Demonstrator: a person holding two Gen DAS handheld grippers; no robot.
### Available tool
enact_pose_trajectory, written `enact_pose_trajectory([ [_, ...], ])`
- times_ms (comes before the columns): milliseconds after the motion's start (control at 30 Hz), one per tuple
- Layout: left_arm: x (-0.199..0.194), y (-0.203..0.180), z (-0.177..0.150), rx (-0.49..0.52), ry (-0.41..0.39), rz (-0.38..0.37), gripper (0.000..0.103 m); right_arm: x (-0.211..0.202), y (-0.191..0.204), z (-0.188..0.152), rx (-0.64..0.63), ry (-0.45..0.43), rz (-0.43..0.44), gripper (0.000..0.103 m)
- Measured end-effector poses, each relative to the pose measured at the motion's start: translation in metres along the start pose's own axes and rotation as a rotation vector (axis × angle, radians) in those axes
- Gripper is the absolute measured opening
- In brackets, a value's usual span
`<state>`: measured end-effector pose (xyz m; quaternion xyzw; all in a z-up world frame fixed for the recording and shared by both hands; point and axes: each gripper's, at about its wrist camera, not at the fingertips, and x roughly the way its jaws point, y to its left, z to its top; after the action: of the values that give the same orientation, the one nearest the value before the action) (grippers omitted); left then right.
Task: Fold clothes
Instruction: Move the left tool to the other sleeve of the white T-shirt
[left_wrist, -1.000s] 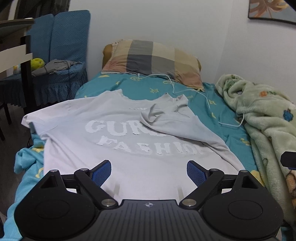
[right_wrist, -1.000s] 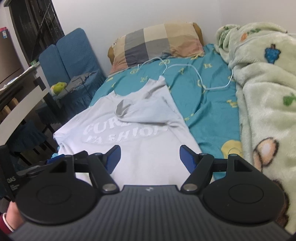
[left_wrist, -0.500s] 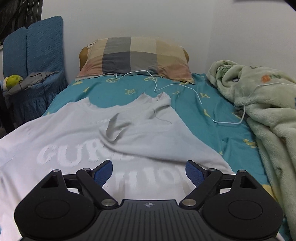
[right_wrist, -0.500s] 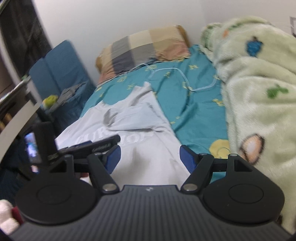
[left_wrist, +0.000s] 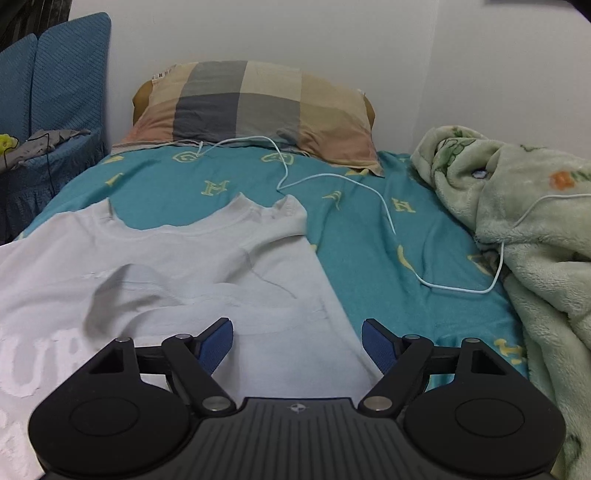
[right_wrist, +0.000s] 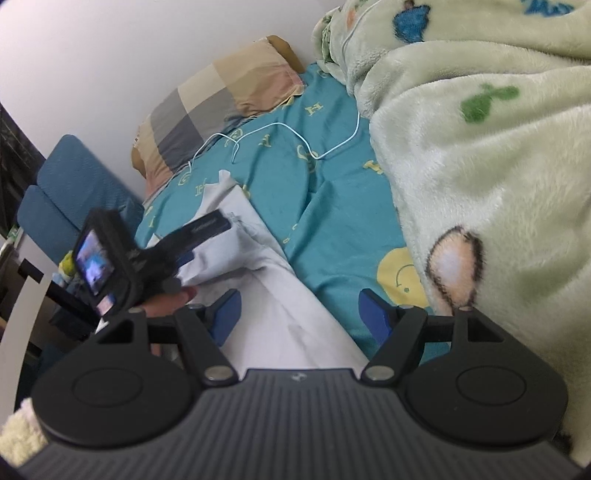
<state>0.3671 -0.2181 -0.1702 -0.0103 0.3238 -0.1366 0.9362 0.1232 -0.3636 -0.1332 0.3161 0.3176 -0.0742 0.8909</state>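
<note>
A light grey T-shirt (left_wrist: 177, 273) with white lettering lies face up on the teal bed sheet (left_wrist: 362, 236), its right sleeve folded in over the chest. My left gripper (left_wrist: 297, 341) is open and empty, low over the shirt's right side near the folded sleeve. My right gripper (right_wrist: 299, 312) is open and empty over the shirt's right edge (right_wrist: 295, 317), tilted. The left gripper also shows in the right wrist view (right_wrist: 199, 230), above the shirt.
A checked pillow (left_wrist: 255, 107) lies at the head of the bed. A white cable (left_wrist: 388, 218) runs across the sheet. A green fleece blanket (left_wrist: 535, 229) is piled along the right side. A blue chair (left_wrist: 48, 110) with clothes stands at the left.
Both grippers have moved forward and lower over the shirt. The left one has shifted toward the shirt's right side. The right one has tilted and swung toward the blanket side. Both stay open.
</note>
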Motion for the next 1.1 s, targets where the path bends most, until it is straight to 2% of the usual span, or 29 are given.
enact_pose_trajectory([
  [67,0.011,-0.007,0.001,-0.004,0.026,0.0,0.069,0.004,0.001,0.0,-0.01,0.002,-0.003,0.072],
  [100,0.019,-0.007,0.0,-0.019,0.062,0.0,0.058,0.006,0.0,0.0,-0.011,0.007,-0.005,0.072],
  [133,0.026,-0.008,-0.001,-0.034,0.095,0.002,0.042,0.007,-0.001,-0.001,-0.011,0.012,-0.006,0.072],
  [167,0.028,-0.006,-0.002,-0.046,0.097,0.027,0.035,0.008,-0.002,-0.001,-0.008,0.015,-0.008,0.072],
  [200,0.029,-0.005,-0.002,-0.059,0.099,0.048,0.017,0.009,-0.003,-0.002,-0.005,0.017,-0.01,0.072],
  [233,0.024,0.0,0.0,-0.085,0.094,0.028,0.008,0.009,-0.003,-0.002,-0.002,0.017,-0.012,0.072],
  [300,0.008,0.012,0.003,-0.156,0.078,-0.029,0.006,0.011,-0.005,-0.001,-0.001,0.018,-0.017,0.072],
  [400,-0.027,0.029,0.007,-0.217,0.031,-0.112,0.005,0.009,-0.005,-0.001,0.009,0.014,-0.017,0.072],
  [533,-0.073,0.059,-0.004,-0.316,0.01,-0.161,0.004,0.003,-0.002,0.0,0.003,0.001,-0.013,0.072],
  [700,-0.101,0.092,-0.046,-0.461,0.064,-0.146,0.003,-0.005,-0.003,0.0,0.001,-0.013,-0.013,0.072],
  [800,-0.097,0.102,-0.072,-0.463,0.117,-0.09,0.004,-0.008,-0.004,0.0,0.006,-0.016,-0.012,0.072],
  [900,-0.092,0.109,-0.083,-0.437,0.13,-0.079,0.007,-0.009,-0.005,0.0,0.004,-0.014,-0.016,0.072],
  [967,-0.093,0.112,-0.08,-0.407,0.122,-0.084,0.013,-0.01,-0.004,-0.001,-0.003,-0.01,-0.019,0.072],
  [1100,-0.098,0.127,-0.065,-0.432,0.107,-0.088,0.056,-0.007,-0.003,-0.002,-0.014,-0.001,-0.021,0.072],
])
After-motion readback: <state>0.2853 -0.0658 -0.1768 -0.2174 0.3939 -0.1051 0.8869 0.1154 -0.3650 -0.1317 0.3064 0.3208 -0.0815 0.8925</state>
